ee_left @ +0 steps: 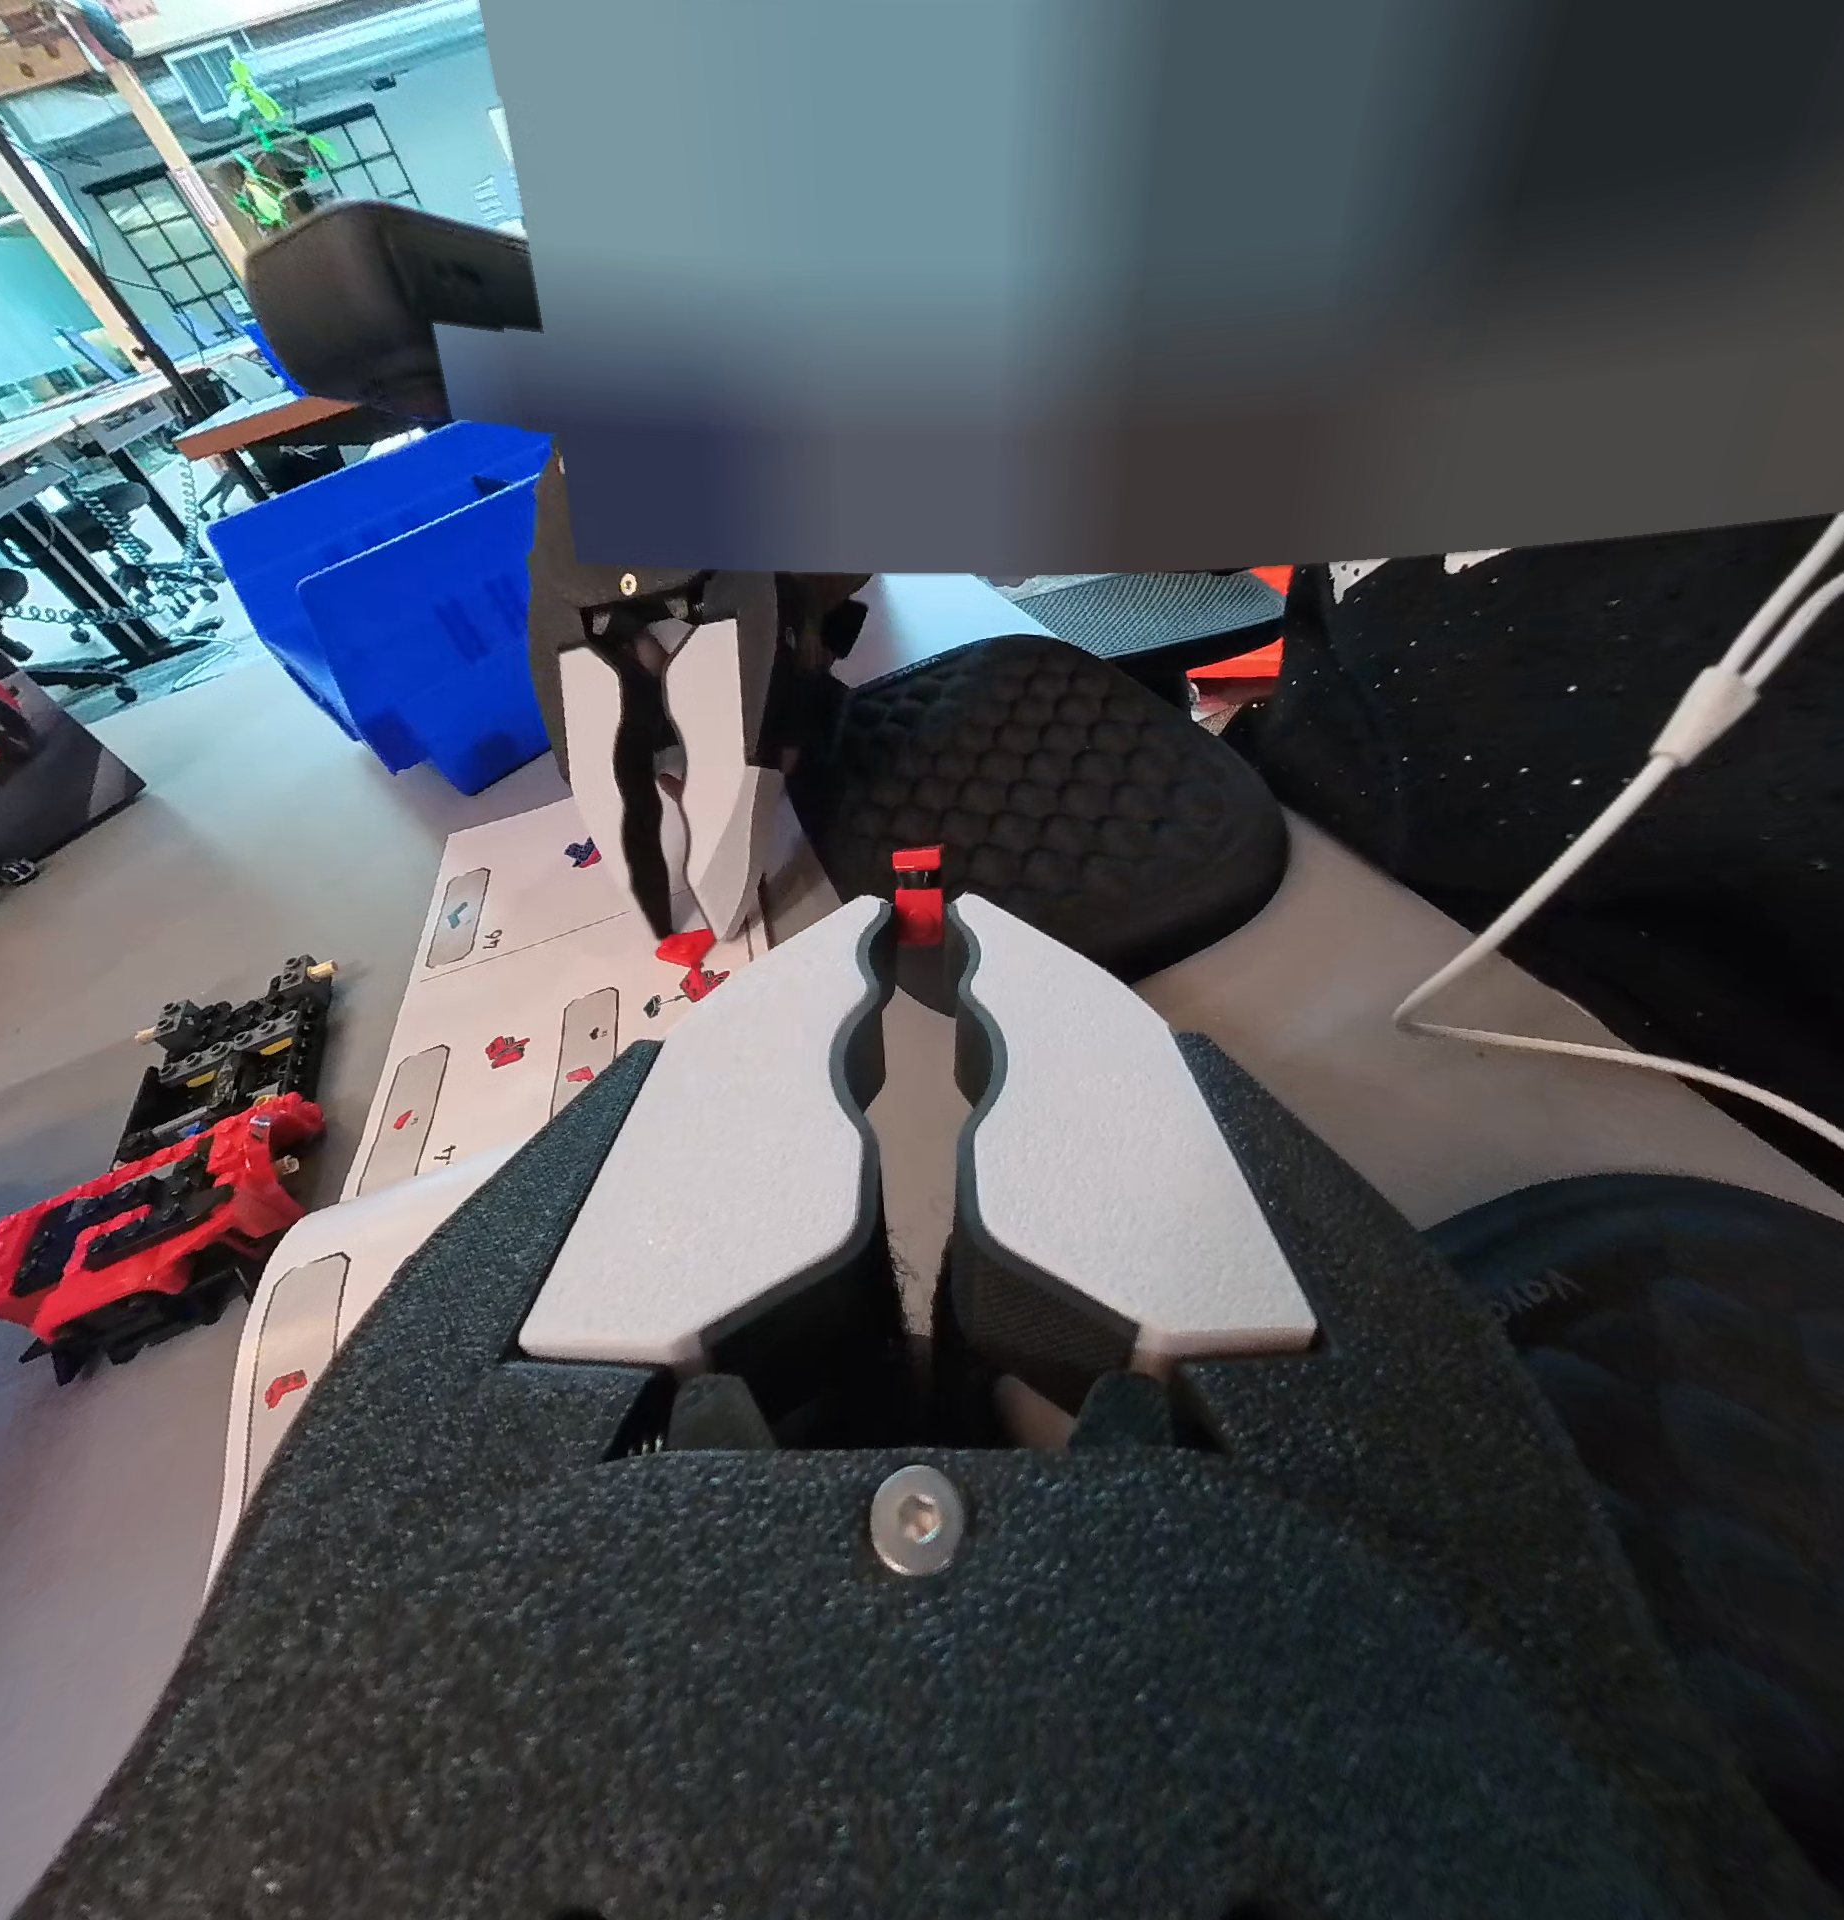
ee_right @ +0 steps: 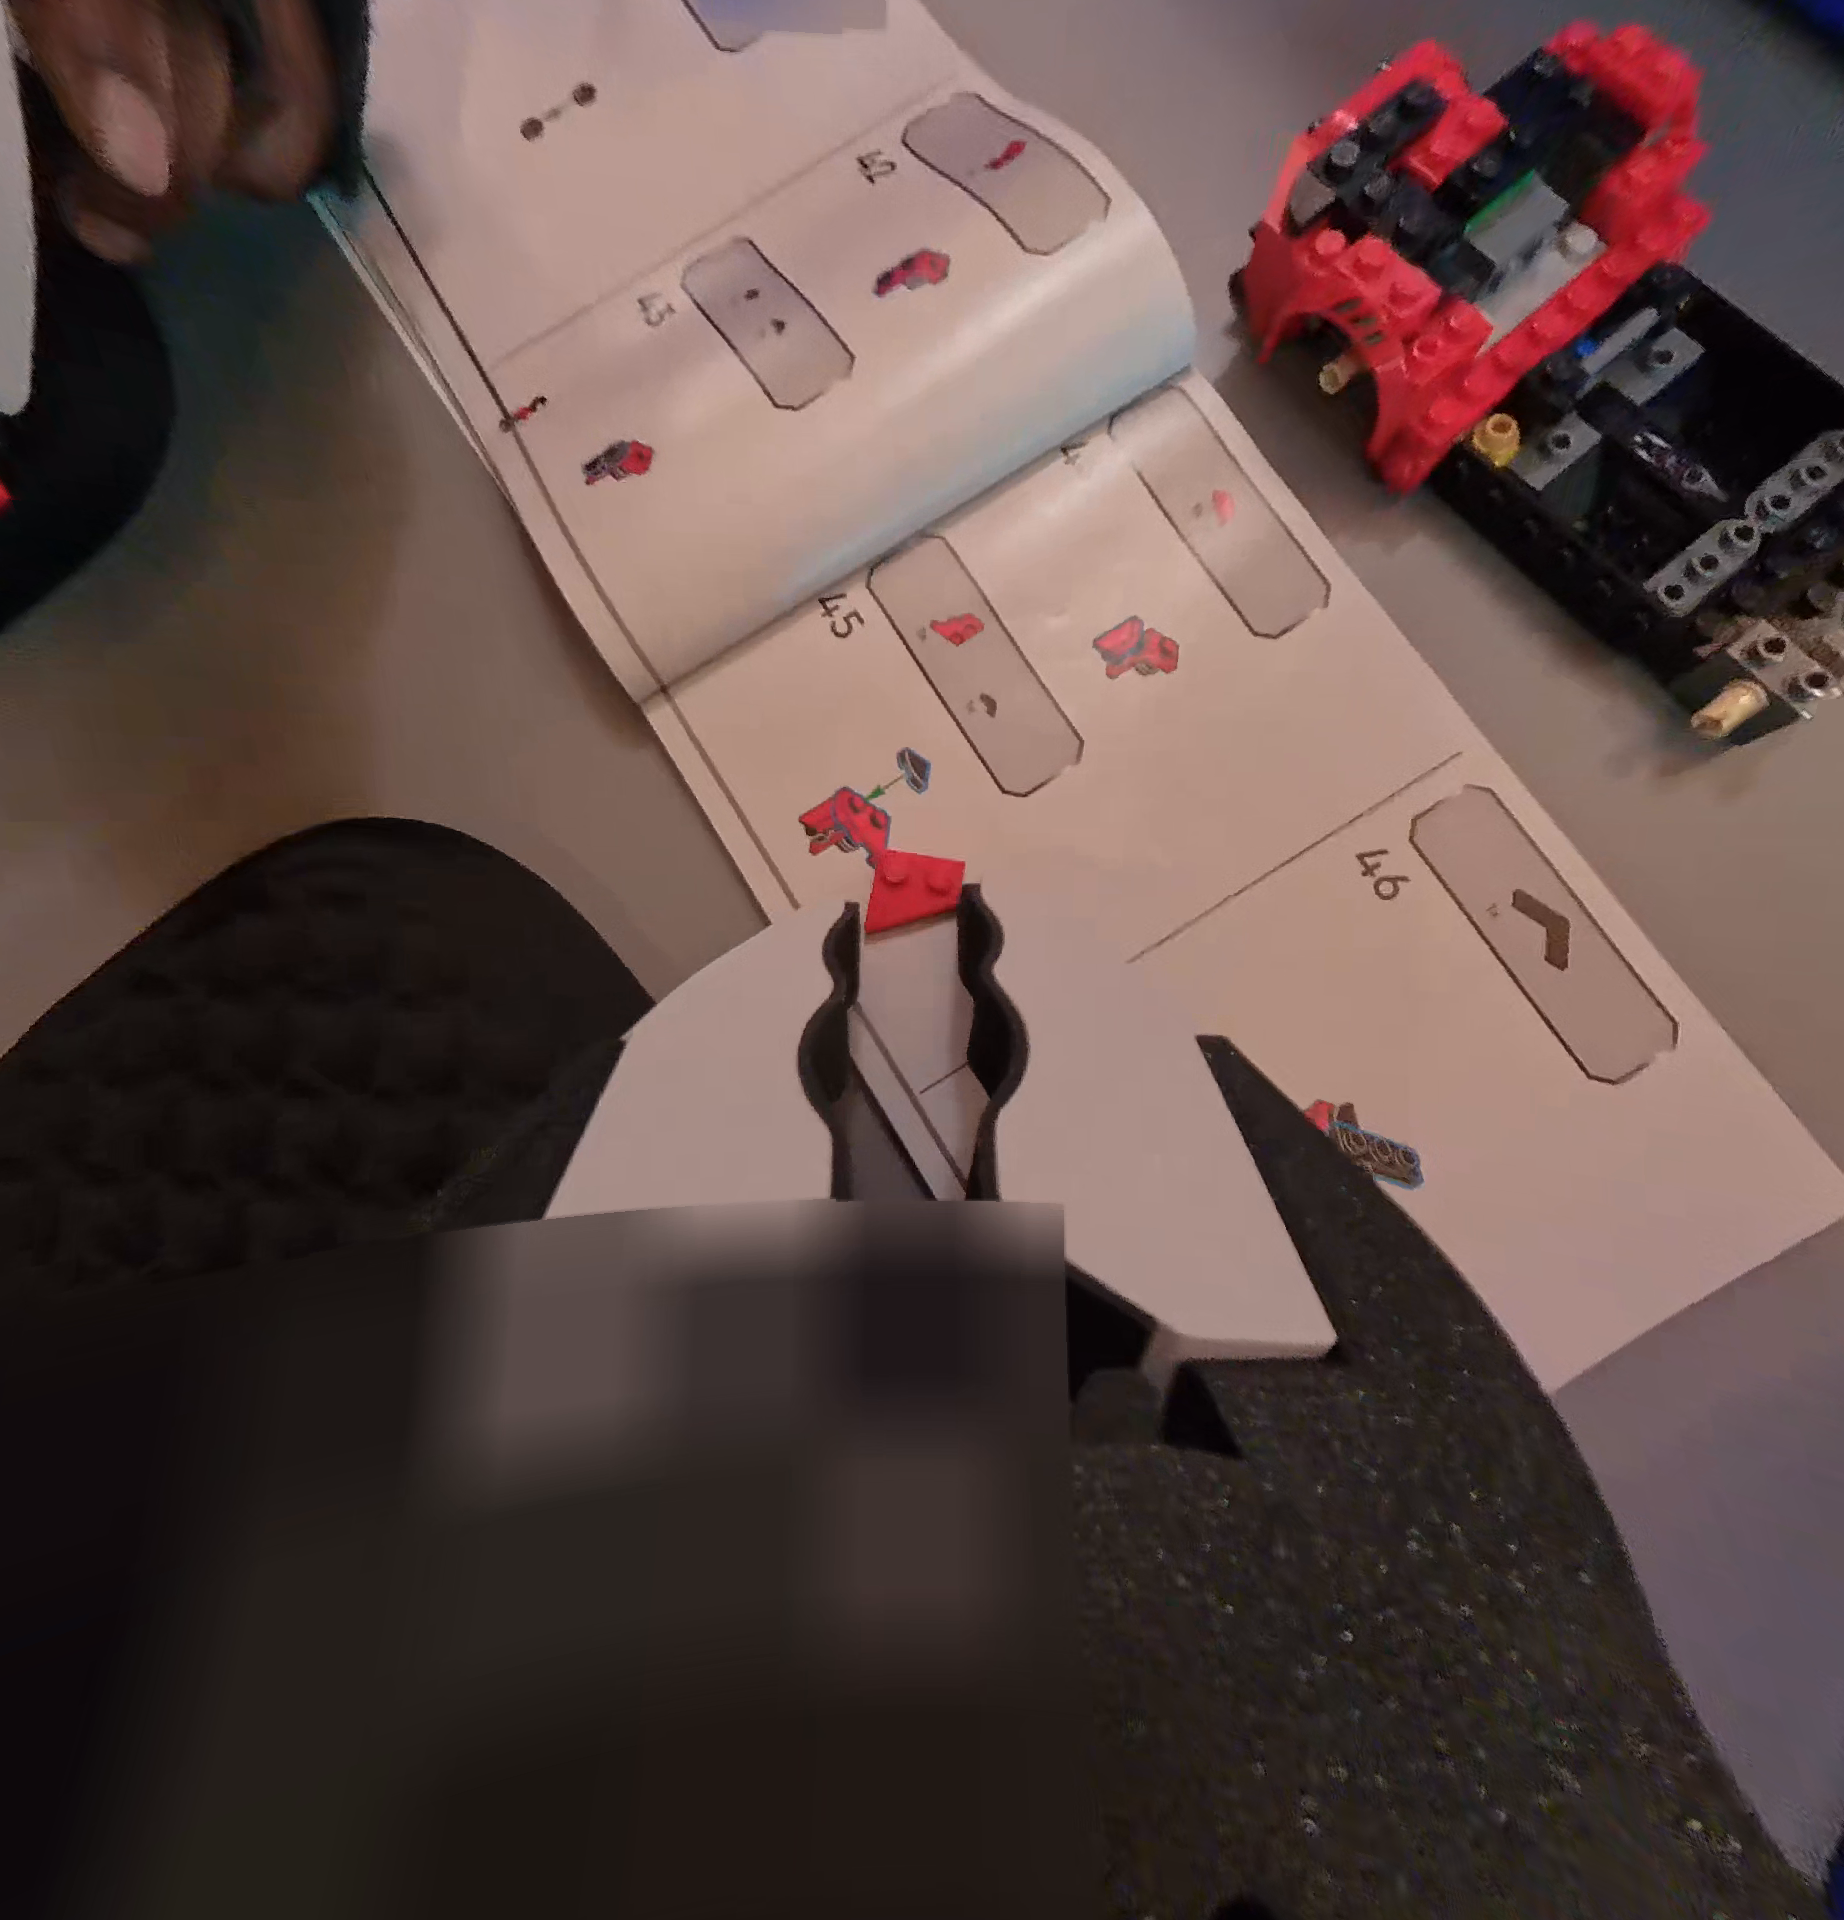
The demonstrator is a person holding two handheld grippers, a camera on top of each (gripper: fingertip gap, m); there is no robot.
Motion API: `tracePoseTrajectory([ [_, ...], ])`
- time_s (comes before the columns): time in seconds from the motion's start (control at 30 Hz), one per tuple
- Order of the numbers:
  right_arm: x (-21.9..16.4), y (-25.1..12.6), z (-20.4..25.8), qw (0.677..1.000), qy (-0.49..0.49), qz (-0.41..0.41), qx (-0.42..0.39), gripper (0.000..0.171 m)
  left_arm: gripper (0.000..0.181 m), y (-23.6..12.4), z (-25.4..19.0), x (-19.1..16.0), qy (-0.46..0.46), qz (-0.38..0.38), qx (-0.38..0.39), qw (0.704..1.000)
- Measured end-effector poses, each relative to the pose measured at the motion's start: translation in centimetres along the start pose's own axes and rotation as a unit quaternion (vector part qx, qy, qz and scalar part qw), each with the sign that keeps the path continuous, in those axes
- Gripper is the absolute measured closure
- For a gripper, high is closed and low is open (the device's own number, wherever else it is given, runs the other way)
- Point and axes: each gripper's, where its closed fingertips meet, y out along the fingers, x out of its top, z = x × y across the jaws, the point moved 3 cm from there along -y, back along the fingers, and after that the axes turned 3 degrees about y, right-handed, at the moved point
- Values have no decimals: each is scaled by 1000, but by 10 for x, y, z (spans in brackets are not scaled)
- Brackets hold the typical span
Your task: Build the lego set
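My left gripper [ee_left: 918,925] is shut on a small red-and-black lego piece [ee_left: 916,883] and holds it upright above the table. My right gripper [ee_right: 913,914] points down at the open instruction booklet [ee_right: 1001,499]. Its tips close on a red wedge plate [ee_right: 913,883] that lies on the page. The left wrist view shows the right gripper [ee_left: 694,930] farther off, tips down on that plate [ee_left: 684,945]. The partly built red and black lego car [ee_right: 1520,364] sits on the grey table beside the booklet, also visible in the left wrist view [ee_left: 170,1195].
Blue bins [ee_left: 409,623] stand at the back left of the table. A black mesh pad [ee_left: 1053,800] lies just beyond my left gripper, next to the booklet [ee_left: 502,1018]. A white cable [ee_left: 1520,935] runs across the right. A hand [ee_right: 170,104] shows at the upper left. Across from one pair of fingers to the other is roughly 12 centimeters.
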Motion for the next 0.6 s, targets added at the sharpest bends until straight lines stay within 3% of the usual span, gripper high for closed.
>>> tracePoseTrajectory([
  [0.2,6,4,2,991,-114,32,71,155,174,-1,0,0,-2,-4,-2,1000],
  [0.4,12,10,4,947,-258,76,177,155,174,-2,1,2,-7,-11,0,1000],
  [0.6,20,14,0,931,-287,85,211,151,174,-3,2,2,-10,-16,2,1000],
])
